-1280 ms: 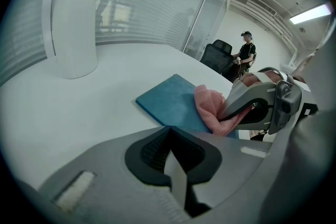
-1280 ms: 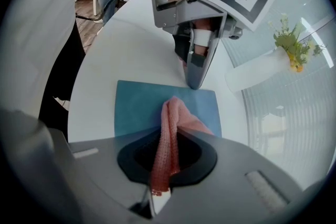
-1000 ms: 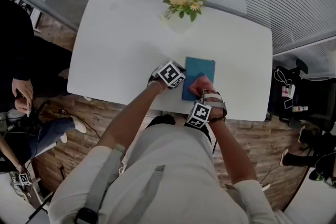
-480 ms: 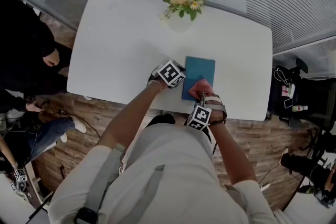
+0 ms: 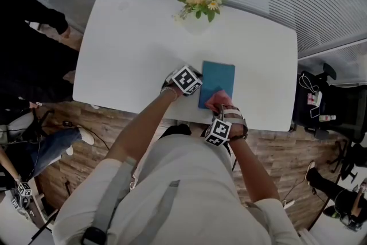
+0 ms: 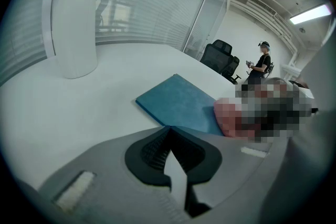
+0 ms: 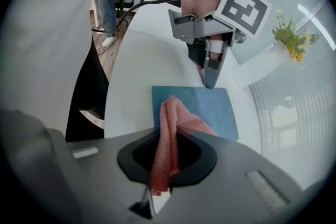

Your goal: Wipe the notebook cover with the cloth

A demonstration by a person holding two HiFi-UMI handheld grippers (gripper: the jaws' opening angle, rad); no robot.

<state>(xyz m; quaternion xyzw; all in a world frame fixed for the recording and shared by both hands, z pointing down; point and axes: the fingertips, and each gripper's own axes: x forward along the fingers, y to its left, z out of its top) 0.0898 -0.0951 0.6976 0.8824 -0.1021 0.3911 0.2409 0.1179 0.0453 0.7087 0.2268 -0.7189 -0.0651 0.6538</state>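
The blue notebook (image 5: 218, 78) lies flat near the near edge of the table (image 5: 126, 54), right of its middle. The left gripper (image 6: 168, 128) has its jaws together with nothing between them. Its tip rests at the notebook's left edge, probably to pin the book against sliding. The right gripper (image 7: 168, 136) is clamped on the pink cloth (image 7: 170, 128). The cloth's free end drapes onto the near part of the cover, ready to be dragged across. The flower vase (image 5: 199, 6) stands well apart, at the far edge

The cloth (image 7: 167, 134) looks knitted and rough, the notebook (image 7: 210, 105) cover matt, the table (image 5: 132, 49) smooth.
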